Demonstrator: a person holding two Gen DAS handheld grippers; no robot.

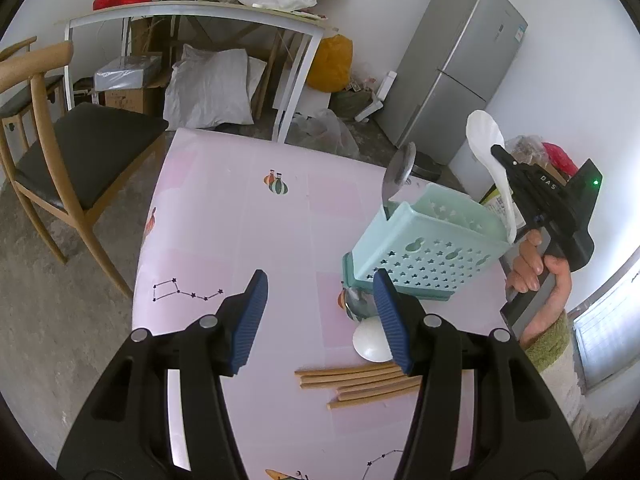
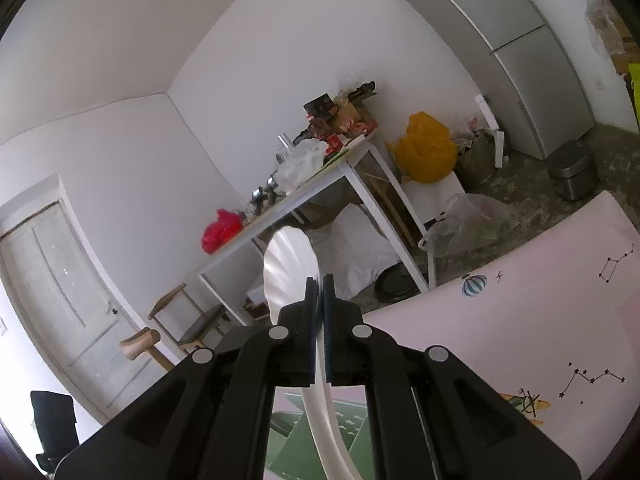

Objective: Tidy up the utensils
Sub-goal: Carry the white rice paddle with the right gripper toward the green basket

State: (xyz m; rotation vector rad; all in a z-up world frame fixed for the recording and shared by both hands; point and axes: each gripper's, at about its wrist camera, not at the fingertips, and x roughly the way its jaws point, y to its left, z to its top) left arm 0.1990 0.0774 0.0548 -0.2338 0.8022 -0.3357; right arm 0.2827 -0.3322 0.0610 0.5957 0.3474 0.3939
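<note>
A mint-green perforated utensil holder (image 1: 428, 248) stands on the pink table (image 1: 240, 240), with a metal spoon (image 1: 396, 176) upright in its far end. My right gripper (image 1: 500, 151) (image 2: 319, 280) is shut on the handle of a white ladle-shaped spoon (image 1: 486, 140) (image 2: 290, 268), bowl up. The handle's tip hangs at the holder's right end; I cannot tell whether it is inside. My left gripper (image 1: 322, 320) is open and empty above the table. Below its right finger lie another white spoon (image 1: 370, 342) and several wooden chopsticks (image 1: 360, 384).
A wooden chair (image 1: 60, 140) stands left of the table. Behind are a cluttered white-framed table (image 1: 192, 12), sacks on the floor and a grey fridge (image 1: 460, 72). A person's hand (image 1: 536, 264) grips the right tool. The pink table's far edge (image 1: 260, 140) is close.
</note>
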